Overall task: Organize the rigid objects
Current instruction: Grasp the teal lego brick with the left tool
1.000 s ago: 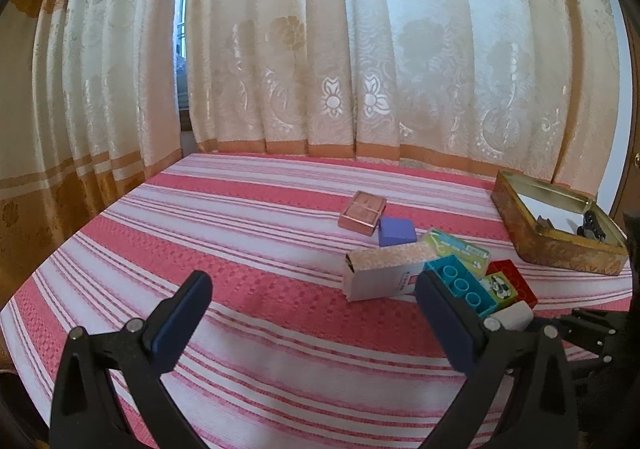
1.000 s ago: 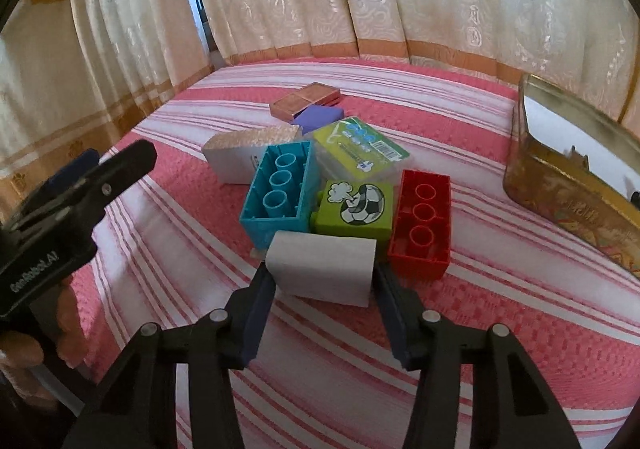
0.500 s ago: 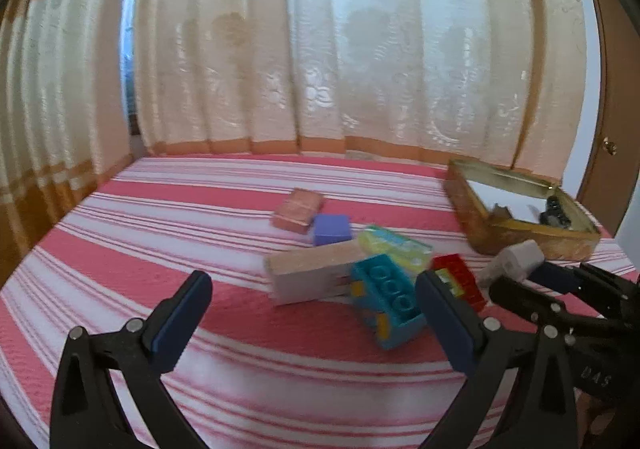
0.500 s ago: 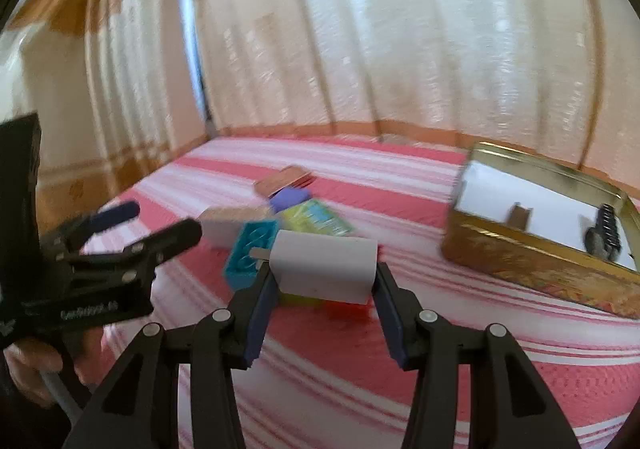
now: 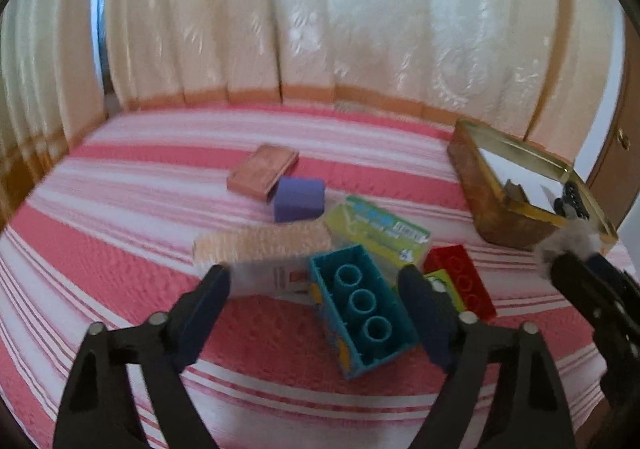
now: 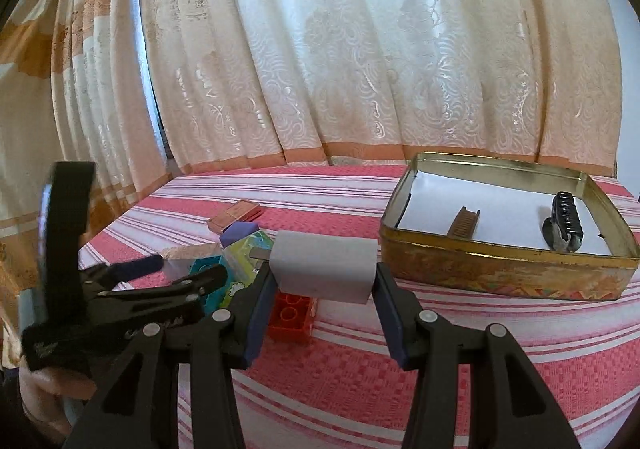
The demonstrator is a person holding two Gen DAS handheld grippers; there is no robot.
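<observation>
L wrist view: left gripper (image 5: 316,291) wide apart, holding nothing, over teal plastic building brick (image 5: 362,307) on pink striped bedspread (image 5: 120,249). R wrist view: right gripper (image 6: 323,289) clamps white rectangular block (image 6: 324,271), lifted, just beside gold metal tin (image 6: 500,269).

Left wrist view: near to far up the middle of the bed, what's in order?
Teal brick → long beige box → purple block → pink box → curtain.

right gripper (image 6: 323,279) is clamped tight with something pinched between its pads and held up in the air, while the left gripper (image 5: 316,305) just hangs low with fingers spread wide
</observation>
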